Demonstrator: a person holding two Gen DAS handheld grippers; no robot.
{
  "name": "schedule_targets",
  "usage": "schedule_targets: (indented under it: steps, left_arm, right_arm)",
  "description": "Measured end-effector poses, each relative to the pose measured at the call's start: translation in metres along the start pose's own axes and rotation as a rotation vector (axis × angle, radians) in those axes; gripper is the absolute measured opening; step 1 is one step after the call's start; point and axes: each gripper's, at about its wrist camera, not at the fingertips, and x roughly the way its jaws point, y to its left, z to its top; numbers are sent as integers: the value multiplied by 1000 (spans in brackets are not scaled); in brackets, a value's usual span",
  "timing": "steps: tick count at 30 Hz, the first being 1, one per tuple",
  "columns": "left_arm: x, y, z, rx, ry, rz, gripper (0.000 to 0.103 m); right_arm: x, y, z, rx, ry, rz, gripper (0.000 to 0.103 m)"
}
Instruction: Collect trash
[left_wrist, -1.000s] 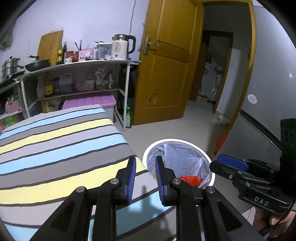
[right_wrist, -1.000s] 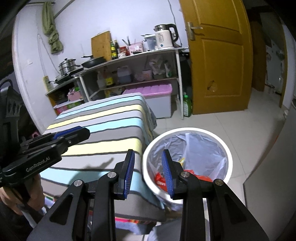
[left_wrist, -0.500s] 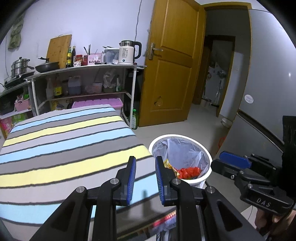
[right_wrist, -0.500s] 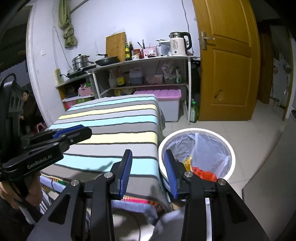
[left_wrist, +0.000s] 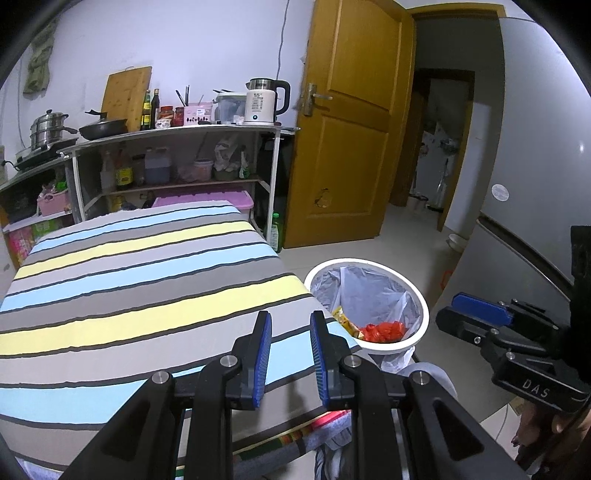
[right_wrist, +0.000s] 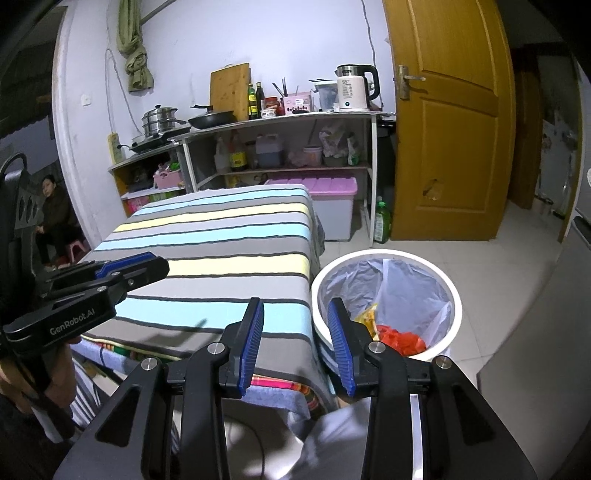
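Red crumpled wrapper in lined bin: likely light, soft, pinch anywhere; left gripper and right gripper both empty, jaws apart.

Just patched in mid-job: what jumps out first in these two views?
The striped tablecloth fills the left and middle of both views, with no trash on it. Beside its right edge stands a white bin with a clear liner, red and yellow wrappers at the bottom. Left gripper and right gripper both stand open and empty.
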Motion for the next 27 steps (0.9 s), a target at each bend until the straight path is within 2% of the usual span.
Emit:
schedule_targets:
  steps: [27]
  left_arm:
    - [4,0,-2,0,-8,30,21]
  right_arm:
    - [4,-2,1,-1,9,-5,37]
